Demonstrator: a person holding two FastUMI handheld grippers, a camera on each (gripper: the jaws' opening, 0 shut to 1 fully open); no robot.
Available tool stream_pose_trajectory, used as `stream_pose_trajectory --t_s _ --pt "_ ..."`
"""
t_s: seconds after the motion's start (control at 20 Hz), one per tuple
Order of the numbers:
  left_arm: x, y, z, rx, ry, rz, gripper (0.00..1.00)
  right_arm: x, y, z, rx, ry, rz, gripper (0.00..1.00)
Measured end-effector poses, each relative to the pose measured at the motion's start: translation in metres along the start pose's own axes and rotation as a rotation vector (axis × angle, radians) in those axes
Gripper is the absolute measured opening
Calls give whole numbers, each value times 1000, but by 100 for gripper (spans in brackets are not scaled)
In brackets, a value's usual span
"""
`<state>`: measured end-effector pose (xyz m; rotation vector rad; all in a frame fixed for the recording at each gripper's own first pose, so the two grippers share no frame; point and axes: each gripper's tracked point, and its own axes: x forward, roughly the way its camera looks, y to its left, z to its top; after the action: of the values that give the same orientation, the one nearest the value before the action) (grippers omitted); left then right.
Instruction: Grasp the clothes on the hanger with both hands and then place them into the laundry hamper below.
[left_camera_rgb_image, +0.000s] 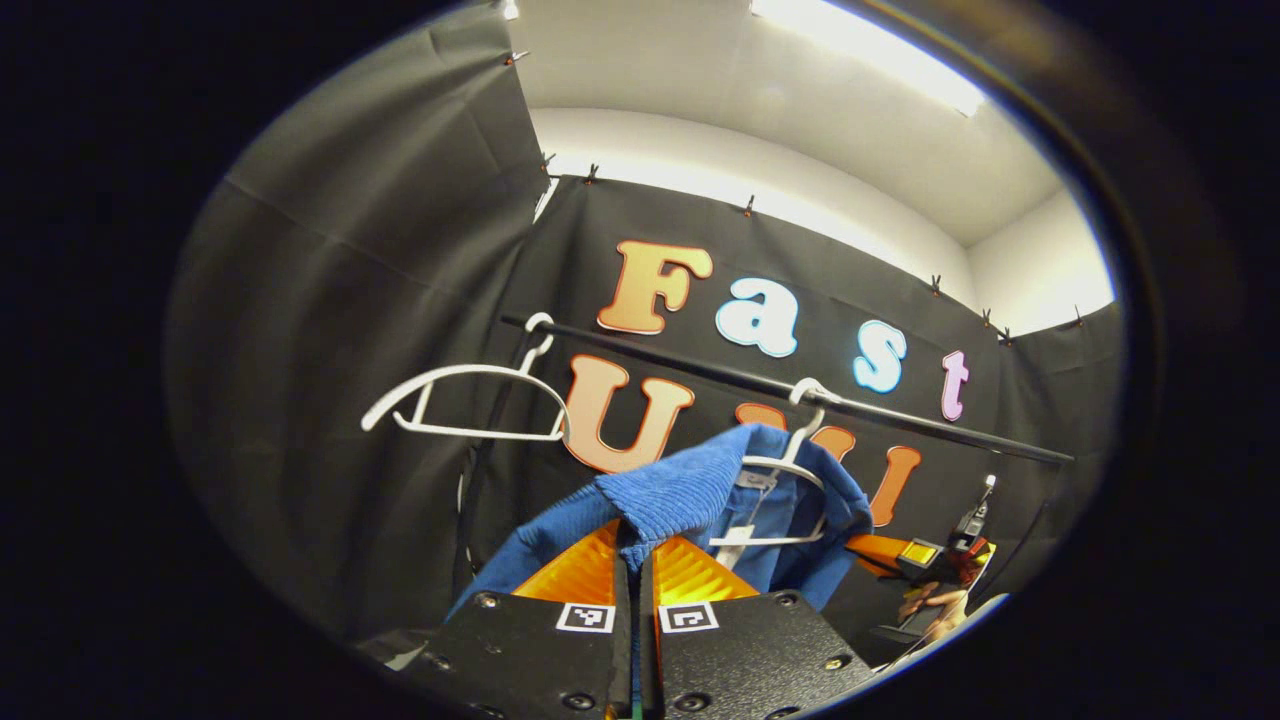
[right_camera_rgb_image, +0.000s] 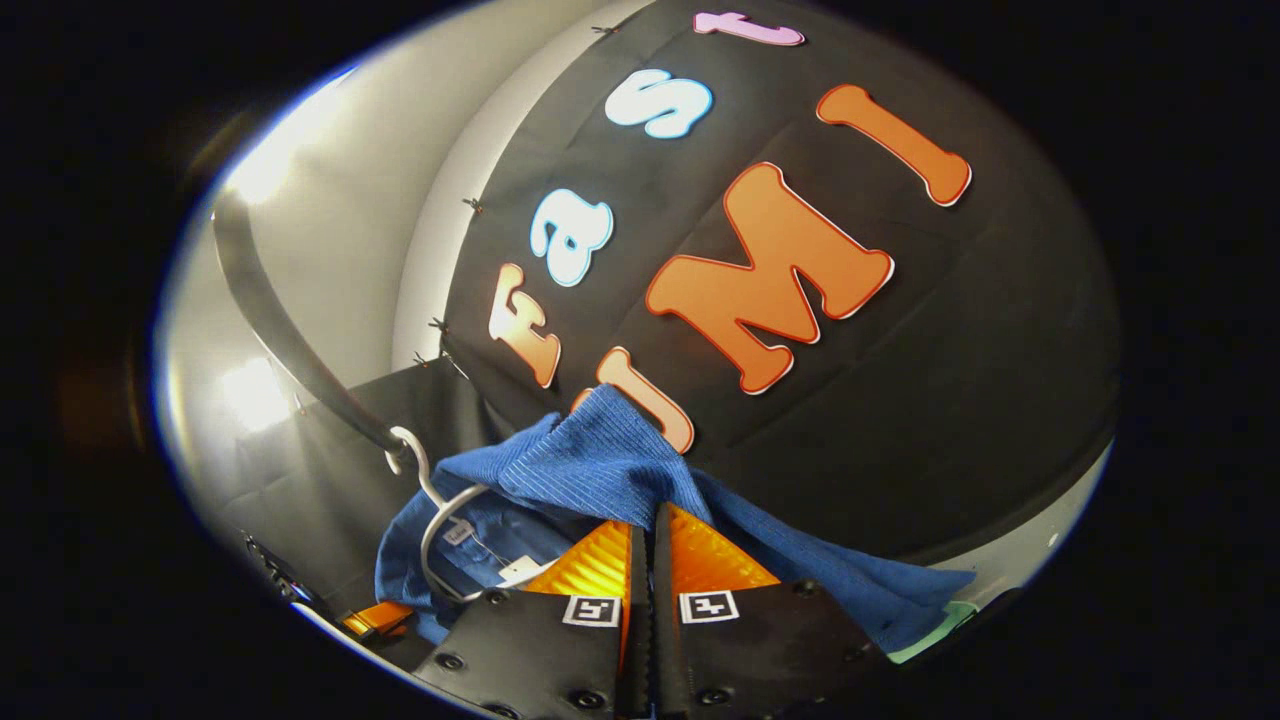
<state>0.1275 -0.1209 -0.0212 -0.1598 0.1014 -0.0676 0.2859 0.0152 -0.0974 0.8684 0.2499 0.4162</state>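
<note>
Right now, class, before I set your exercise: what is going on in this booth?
A person is working two handheld grippers on a blue garment that hangs on a white hanger from a black rail. The left gripper has its jaws closed on a fold of the cloth, and the right gripper is clamped on another fold. An empty white hanger hangs further along the rail. The garment is not yet off its hanger.

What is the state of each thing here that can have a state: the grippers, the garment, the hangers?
Left gripper: shut on the blue garment.
Right gripper: shut on the blue garment.
Blue garment: lifted at both shoulders, partly on its hanger.
White hanger: hooked on the rail, inside the garment.
Empty hanger: hooked on the rail, bare.
</note>
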Motion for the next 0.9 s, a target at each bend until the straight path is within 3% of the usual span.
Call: stream_pose_trajectory --t_s 0.2,0.35,0.7,0.9 --pt "6 10 28 -10 -19 -30 3 -4 9 29 39 -38 60 8" --pt "13 17 52 55 -42 -48 3 -1 9 47 70 -66 84 8" --pt "36 20 86 257 -100 -82 2 19 3 58 92 -90 69 8" --pt "56 34 86 293 -104 -68 3 31 -2 60 87 -107 51 9"
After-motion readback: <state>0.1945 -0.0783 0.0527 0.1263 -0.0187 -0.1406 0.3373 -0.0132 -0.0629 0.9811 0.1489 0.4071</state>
